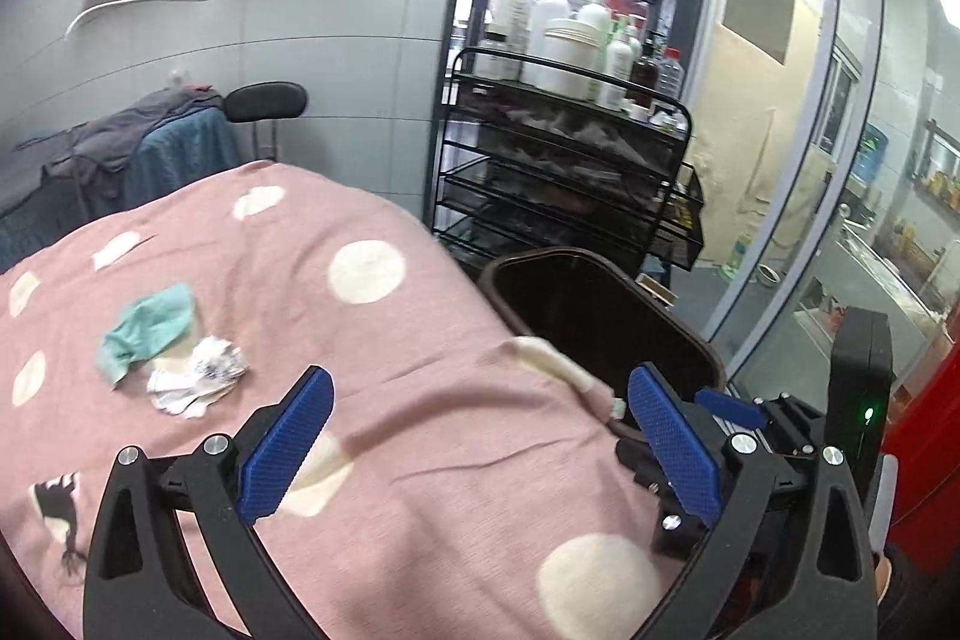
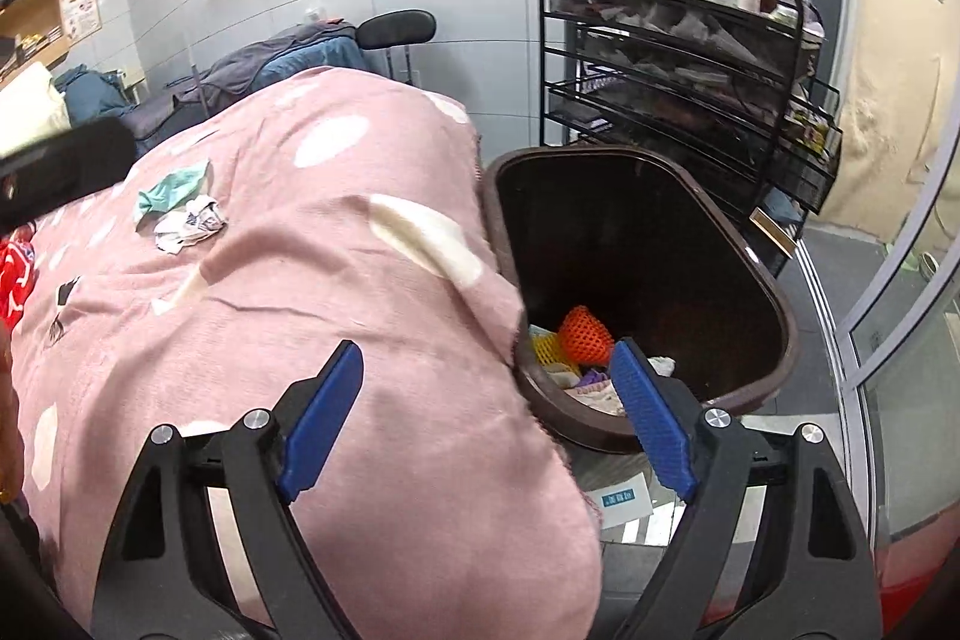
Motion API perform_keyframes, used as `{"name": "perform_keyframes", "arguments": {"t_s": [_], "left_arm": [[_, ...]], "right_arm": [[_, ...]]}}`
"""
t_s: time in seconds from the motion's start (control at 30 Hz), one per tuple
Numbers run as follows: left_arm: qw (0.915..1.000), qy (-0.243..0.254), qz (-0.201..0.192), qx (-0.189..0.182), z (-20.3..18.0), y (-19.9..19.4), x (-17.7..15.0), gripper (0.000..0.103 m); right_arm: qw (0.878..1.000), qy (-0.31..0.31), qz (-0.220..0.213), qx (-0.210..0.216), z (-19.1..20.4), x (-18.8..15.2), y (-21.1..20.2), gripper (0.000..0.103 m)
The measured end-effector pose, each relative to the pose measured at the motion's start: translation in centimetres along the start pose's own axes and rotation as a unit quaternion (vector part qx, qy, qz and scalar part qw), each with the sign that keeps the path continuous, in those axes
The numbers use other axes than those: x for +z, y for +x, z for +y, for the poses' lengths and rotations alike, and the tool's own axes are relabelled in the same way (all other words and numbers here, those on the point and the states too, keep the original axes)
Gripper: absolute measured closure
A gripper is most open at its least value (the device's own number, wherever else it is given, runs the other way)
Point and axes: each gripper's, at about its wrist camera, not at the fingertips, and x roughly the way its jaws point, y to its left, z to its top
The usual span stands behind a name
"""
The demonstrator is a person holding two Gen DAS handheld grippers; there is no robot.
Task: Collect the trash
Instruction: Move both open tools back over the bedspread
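Note:
On a pink dotted blanket [image 1: 384, 400] lie a crumpled teal piece [image 1: 150, 328] and a crumpled white paper [image 1: 198, 382], touching each other. My left gripper [image 1: 480, 382] hovers open over the blanket, to the right of and nearer than them, with nothing between its fingers. A dark brown bin [image 2: 780, 304] stands at the blanket's right edge; it holds an orange foam net [image 2: 585, 334] and other scraps. My right gripper [image 2: 487, 352] is open and empty over the blanket's edge beside the bin. In the right wrist view the teal piece [image 2: 174, 190] and white paper [image 2: 192, 223] lie far left.
A black wire trolley [image 1: 570, 160] with white bottles stands behind the bin. Glass partitions [image 1: 840, 220] run along the right. A towel-covered chair [image 1: 150, 148] sits beyond the blanket. A labelled slip [image 2: 618, 502] lies on the floor near the bin.

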Motion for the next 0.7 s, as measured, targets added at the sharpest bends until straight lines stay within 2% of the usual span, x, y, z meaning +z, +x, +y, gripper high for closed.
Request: {"name": "perform_keyframes", "arguments": {"t_s": [0.27,0.57,0.7], "left_arm": [[0.9970,-0.051,0.011,0.057,5.7,-2.2,-2.7,0.005],[0.9860,-0.104,0.003,0.130,12.5,-5.3,-4.2,0.005],[0.9821,-0.120,0.005,0.145,14.4,-6.1,-5.0,0.005]], "right_arm": [[0.999,-0.034,-0.001,0.030,3.7,1.2,0.6,0.018],[0.993,-0.076,0.011,0.085,9.3,3.2,2.0,0.018],[0.989,-0.092,0.026,0.113,11.9,4.2,3.0,0.018]]}}
